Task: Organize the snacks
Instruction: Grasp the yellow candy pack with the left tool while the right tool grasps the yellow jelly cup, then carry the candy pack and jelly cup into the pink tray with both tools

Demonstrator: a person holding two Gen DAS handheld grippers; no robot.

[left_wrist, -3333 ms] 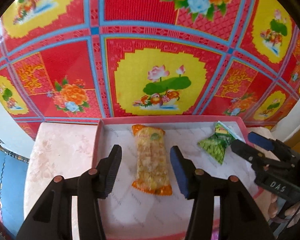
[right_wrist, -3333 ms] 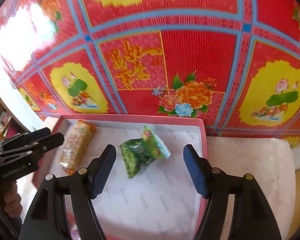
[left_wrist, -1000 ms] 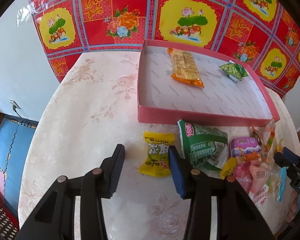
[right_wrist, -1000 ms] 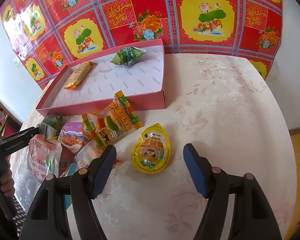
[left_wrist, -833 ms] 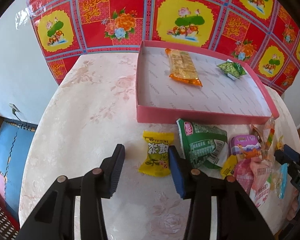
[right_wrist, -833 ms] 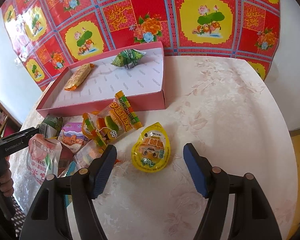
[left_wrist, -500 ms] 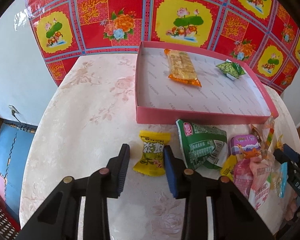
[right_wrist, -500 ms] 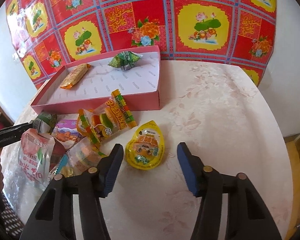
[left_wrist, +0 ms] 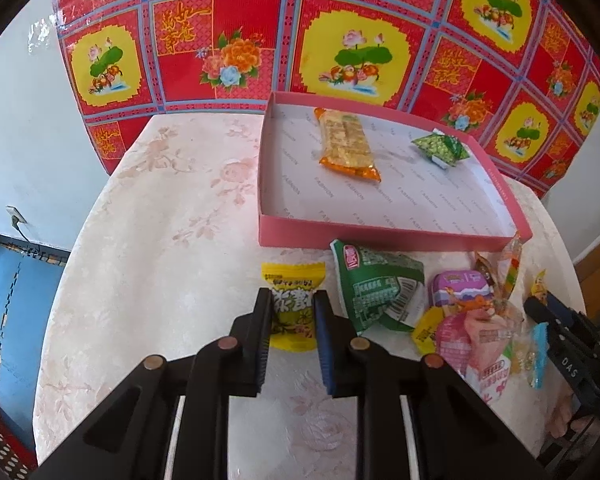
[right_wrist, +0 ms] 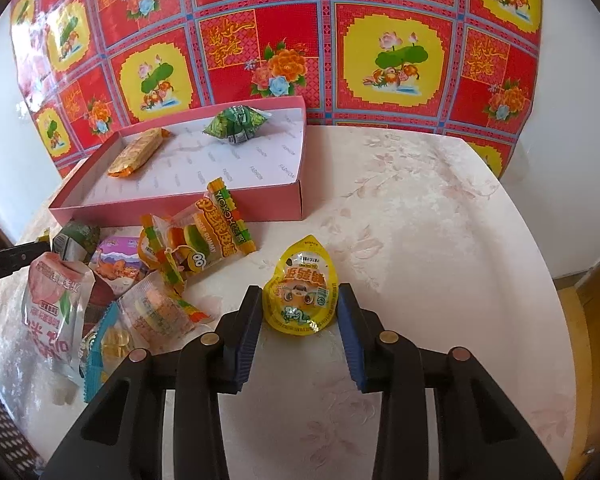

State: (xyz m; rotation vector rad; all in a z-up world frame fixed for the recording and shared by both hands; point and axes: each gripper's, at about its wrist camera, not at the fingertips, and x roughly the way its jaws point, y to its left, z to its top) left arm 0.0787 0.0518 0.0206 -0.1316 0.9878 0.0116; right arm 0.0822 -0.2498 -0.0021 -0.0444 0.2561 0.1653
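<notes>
Left tool [left_wrist: 290, 312] grips yellow candy [left_wrist: 291, 306], lengthwise | right tool [right_wrist: 299, 312] clasps yellow pouch [right_wrist: 300, 294], tip away.

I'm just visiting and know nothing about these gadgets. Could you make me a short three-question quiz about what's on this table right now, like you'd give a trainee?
1. True or false: the pink box already holds two snacks, an orange cracker pack and a green triangular packet.

2. Which snack sits between the fingers of the left gripper?
A. the purple pack
B. the yellow candy packet
C. the burger gummy bag

3. Fill in: the right gripper has closed around the yellow teardrop-shaped ______, which lies on the table apart from the snack pile.

Key: 1 true; 2 B; 3 pouch.
</notes>
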